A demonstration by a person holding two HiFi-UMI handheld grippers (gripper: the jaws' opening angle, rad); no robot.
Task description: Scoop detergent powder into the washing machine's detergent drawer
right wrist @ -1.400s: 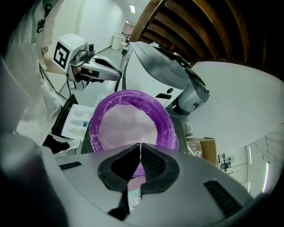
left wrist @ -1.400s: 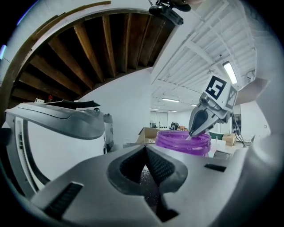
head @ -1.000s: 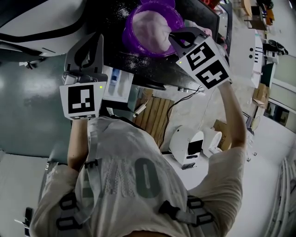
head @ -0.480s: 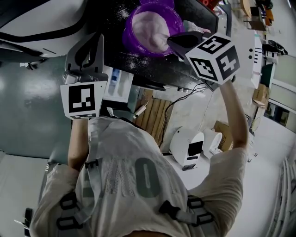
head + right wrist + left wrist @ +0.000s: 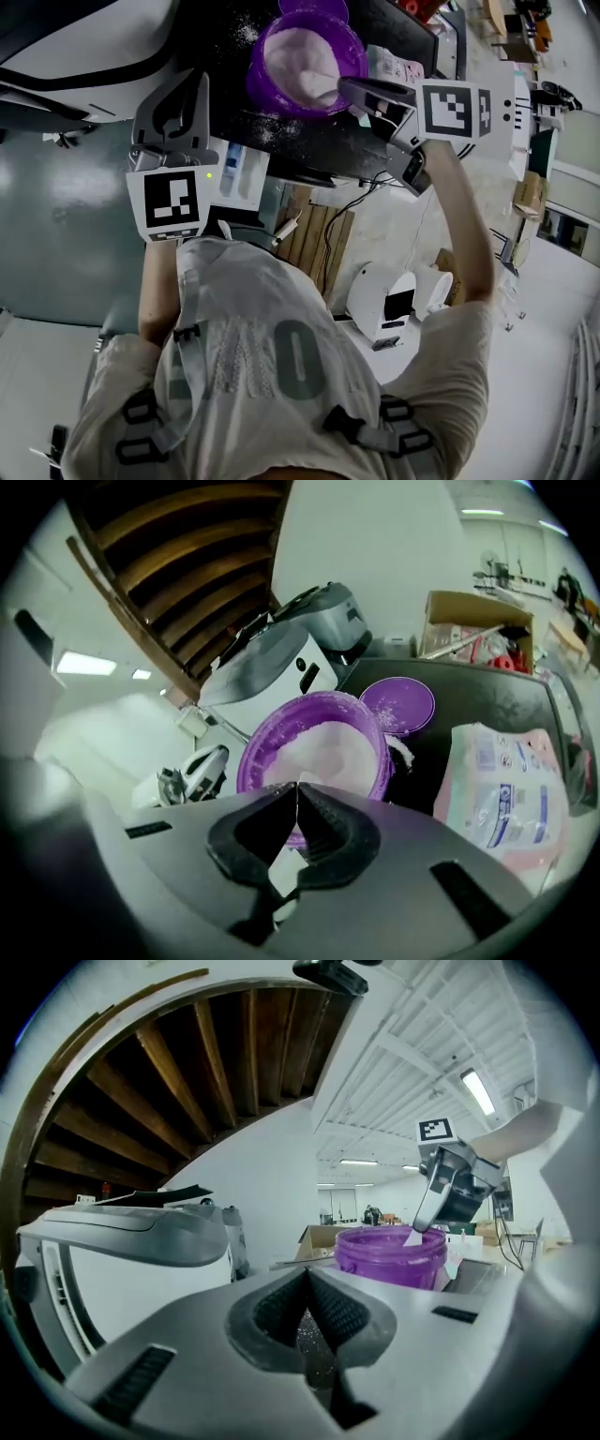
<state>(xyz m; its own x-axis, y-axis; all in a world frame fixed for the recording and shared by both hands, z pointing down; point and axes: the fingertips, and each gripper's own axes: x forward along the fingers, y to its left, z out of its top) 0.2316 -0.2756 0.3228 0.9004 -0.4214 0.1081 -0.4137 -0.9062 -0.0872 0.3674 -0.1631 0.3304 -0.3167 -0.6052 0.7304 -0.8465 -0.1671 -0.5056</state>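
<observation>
Right gripper (image 5: 296, 786) clamps the handle of a thin white plastic scoop (image 5: 412, 1238), likely light and slippery, at the round purple tub (image 5: 389, 1260); left gripper (image 5: 307, 1277) closed, empty

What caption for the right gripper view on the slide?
Right gripper, jaws shut on a white scoop, at the open purple tub of powder; lid and pouch beside it.
</observation>
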